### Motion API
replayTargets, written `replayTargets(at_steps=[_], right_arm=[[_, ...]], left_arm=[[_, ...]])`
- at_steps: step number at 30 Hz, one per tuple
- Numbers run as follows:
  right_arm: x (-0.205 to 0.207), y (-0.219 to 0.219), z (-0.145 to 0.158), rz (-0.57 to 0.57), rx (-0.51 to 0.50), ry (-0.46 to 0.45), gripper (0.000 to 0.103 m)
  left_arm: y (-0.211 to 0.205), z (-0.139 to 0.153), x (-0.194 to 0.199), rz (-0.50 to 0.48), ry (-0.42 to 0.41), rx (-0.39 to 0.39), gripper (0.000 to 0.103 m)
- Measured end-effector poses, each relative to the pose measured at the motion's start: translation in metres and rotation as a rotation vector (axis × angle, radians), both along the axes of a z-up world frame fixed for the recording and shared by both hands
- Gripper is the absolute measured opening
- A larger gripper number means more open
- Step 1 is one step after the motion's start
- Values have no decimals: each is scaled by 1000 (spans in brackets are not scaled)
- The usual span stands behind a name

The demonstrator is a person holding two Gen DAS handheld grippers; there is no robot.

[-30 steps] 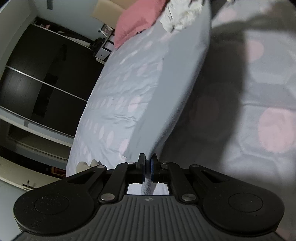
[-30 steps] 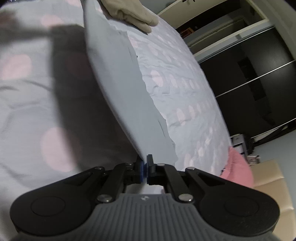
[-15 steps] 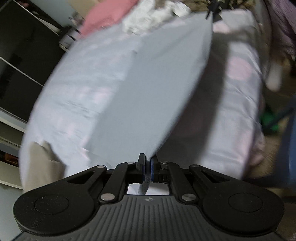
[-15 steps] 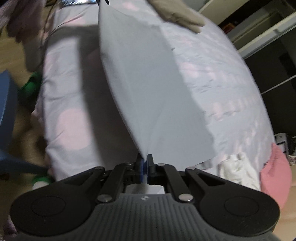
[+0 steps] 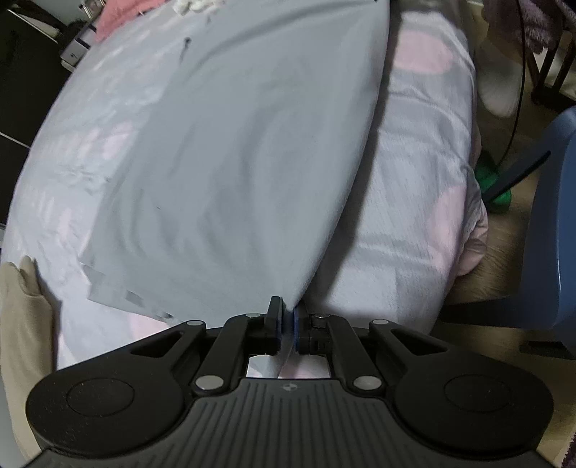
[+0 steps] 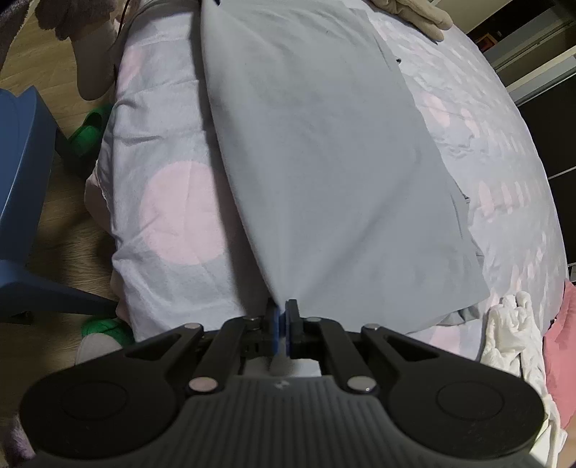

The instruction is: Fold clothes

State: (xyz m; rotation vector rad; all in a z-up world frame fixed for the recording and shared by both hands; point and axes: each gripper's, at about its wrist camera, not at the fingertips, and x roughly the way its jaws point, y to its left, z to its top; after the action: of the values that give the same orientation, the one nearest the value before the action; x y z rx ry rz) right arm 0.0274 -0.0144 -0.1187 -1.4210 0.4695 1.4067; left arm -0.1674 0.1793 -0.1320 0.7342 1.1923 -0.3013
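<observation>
a: where does the plain grey-blue cloth garment [image 5: 237, 172] lie?

b: stretched over the pale quilted bedcover with pink spots [image 5: 424, 151], its far part resting on the bed, its near edge lifted. it runs forward and away from both tools.

a: the jaws?

b: the left gripper [image 5: 286, 322] is pinched tight on one near corner, cloth passing down between the blue pads. the right gripper [image 6: 281, 322] is likewise clamped on the other near corner of the same garment [image 6: 324, 151]. neither stands apart.

a: the relation the next move turns on?

b: the held edge is taut between the two tools; the long axis of the cloth runs crosswise, from one gripper to the other. each tool holds an end, so neither is nearer. in the inspector's judgement, the fold depends on carrying that near edge forward over the lying part, both ends level.

a: containers?

b: none seen holding clothes. loose items only: a crumpled white garment [image 6: 511, 334] and a pink fabric piece [image 6: 561, 338] near the garment's right end, a beige garment [image 6: 414, 14] at its left end.

a: beside the bed?

b: a blue plastic chair [image 6: 21, 172] on a wooden floor [image 6: 54, 223], and green slippers [image 6: 88, 131].
</observation>
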Motion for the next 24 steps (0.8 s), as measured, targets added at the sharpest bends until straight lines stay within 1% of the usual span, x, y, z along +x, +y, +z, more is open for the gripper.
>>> replayTargets(at_steps=[4,8,9,11,13,14,15,17,20,21,22,23,24], right_arm=[[-4,-3,-6,14,-42,23,14],[-8,-7,-9,26,-51,22,15],[-7,-7,-7,13,-52,36,16],[-4,-9,-1,-7,-55,70,24],[0,-11,8,-27,-55,94,24],[3,-12,15,-54,-26,107,24],[7,-12,23,-82,3,120,25],[15,-12,38,-144,67,154,29],[29,-9,55,-256,152,179,37],[34,-7,60,-293,169,183,38],[37,-4,61,-331,179,187,42],[41,0,62,-368,188,192,47],[46,3,63,-407,199,199,48]], left_arm=[[0,3,-2,14,6,-11,4],[0,10,-4,41,10,-30,5],[0,12,-5,47,11,-34,5],[0,16,-6,61,13,-43,7],[0,19,-7,74,15,-53,10],[0,21,-8,81,16,-57,11],[0,27,-7,100,0,-77,12],[-1,40,-4,148,-47,-129,14],[0,58,0,225,-117,-209,19],[2,62,3,257,-141,-238,23],[5,66,6,288,-165,-267,29],[7,68,8,312,-181,-289,33],[9,69,11,328,-189,-291,38]])
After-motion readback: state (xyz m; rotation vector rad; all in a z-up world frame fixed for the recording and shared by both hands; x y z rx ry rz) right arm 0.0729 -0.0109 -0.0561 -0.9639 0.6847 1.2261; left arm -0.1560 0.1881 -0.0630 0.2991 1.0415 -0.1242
